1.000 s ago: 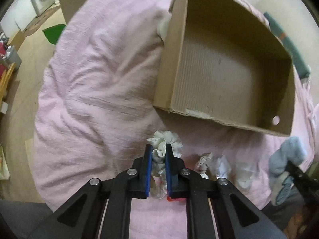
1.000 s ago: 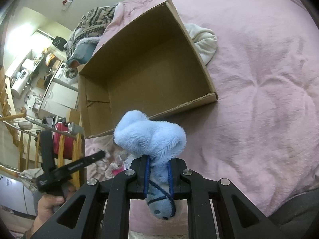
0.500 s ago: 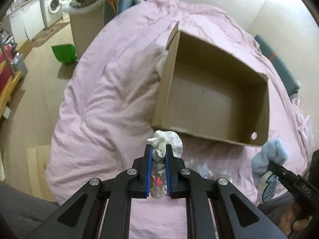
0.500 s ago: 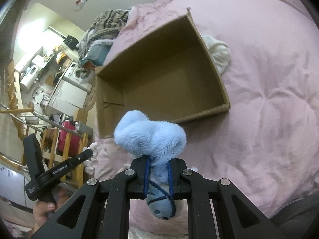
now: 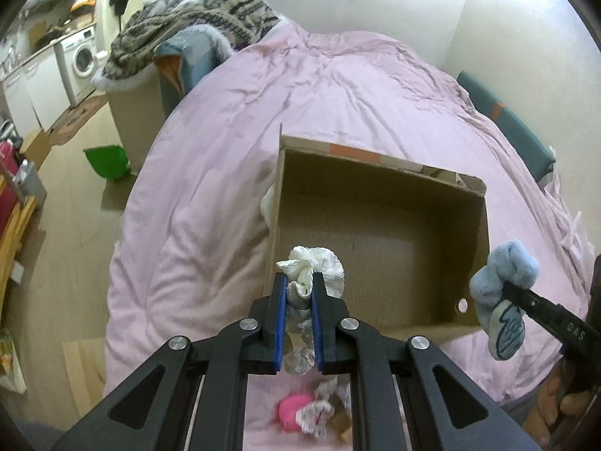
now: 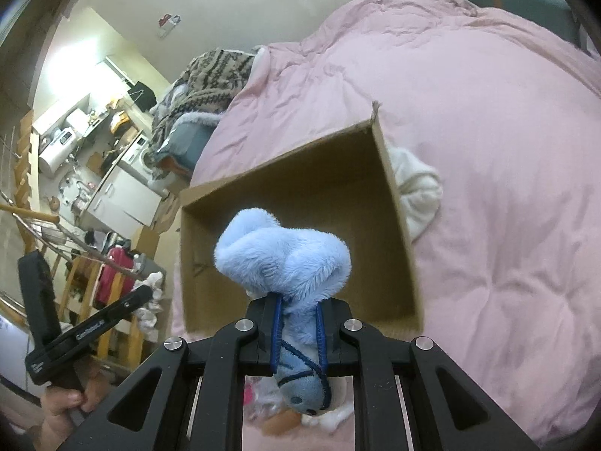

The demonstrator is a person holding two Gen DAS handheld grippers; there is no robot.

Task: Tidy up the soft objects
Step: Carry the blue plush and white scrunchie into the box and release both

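Two loads in the air, one per hand: left gripper [image 5: 299,289] clamped on a white frilly sock [image 5: 315,268], right gripper [image 6: 298,310] clamped on a fluffy blue sock [image 6: 281,255]. Below, more soft pieces, among them a pink one [image 5: 296,415], lying on the pink duvet [image 5: 210,225]. Beyond, just past both loads, an empty cardboard box [image 5: 375,225]. Carry step, by the look of it; next, out over the near wall, then opening above the box floor.

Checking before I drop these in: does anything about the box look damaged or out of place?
The cardboard box has a torn, ragged far rim at its right corner. A white cloth is wedged outside against its side wall, not inside.
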